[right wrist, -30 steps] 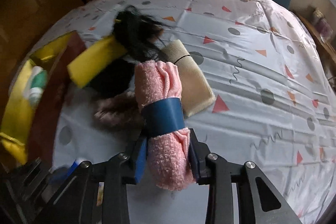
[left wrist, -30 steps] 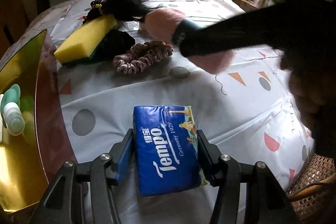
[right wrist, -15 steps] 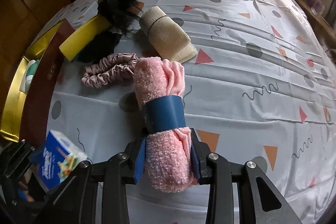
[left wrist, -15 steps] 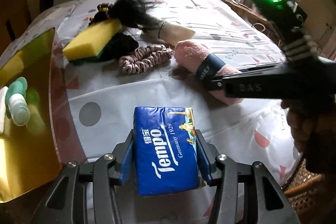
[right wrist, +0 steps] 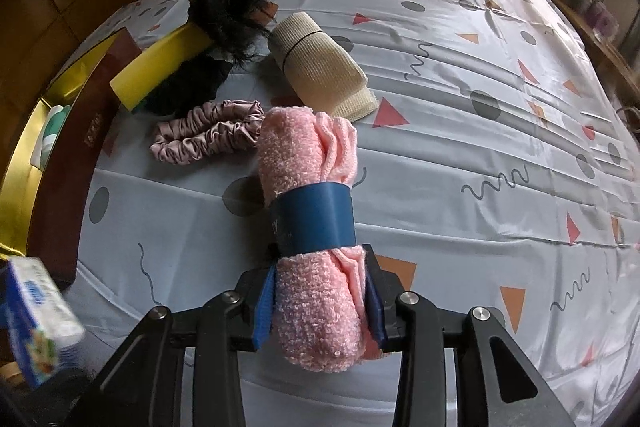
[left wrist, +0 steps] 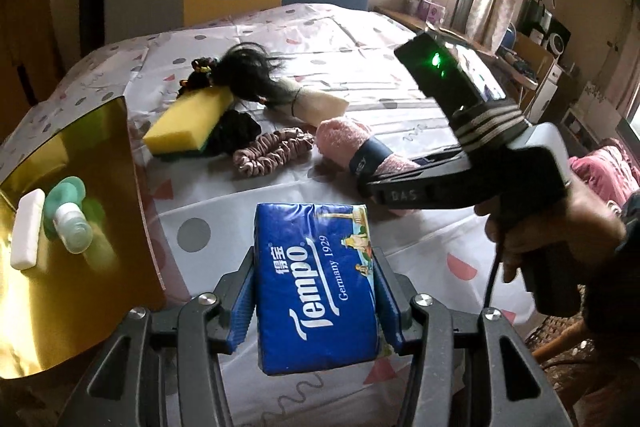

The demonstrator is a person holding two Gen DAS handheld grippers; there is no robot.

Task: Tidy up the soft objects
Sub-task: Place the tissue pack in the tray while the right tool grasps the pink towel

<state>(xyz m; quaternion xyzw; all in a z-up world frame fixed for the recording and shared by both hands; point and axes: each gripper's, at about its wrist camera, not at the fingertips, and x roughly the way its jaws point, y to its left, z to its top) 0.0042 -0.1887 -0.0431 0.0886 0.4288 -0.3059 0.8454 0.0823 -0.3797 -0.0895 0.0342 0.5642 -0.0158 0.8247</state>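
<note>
Currently my left hand-held gripper (left wrist: 316,301) clamps the light, squashy tissue pack (left wrist: 318,285) sidewise; my right hand-held gripper (right wrist: 320,307) pinches the soft towel roll (right wrist: 312,223) below its band.

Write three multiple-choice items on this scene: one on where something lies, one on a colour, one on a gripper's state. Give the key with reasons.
1. Where does the pink scrunchie lie?
A. inside the gold tray
B. on the tablecloth, beside the yellow sponge
C. on the chair

2. What colour is the band around the pink rolled towel?
A. blue
B. red
C. white

3. What is the left gripper doing?
A. open over the tablecloth
B. shut on nothing
C. shut on the Tempo tissue pack

Key:
1 B, it rests on the tablecloth near the yellow sponge.
2 A, a dark blue sleeve wraps the towel's middle.
3 C, both blue pads press the sides of the Tempo tissue pack.
</note>
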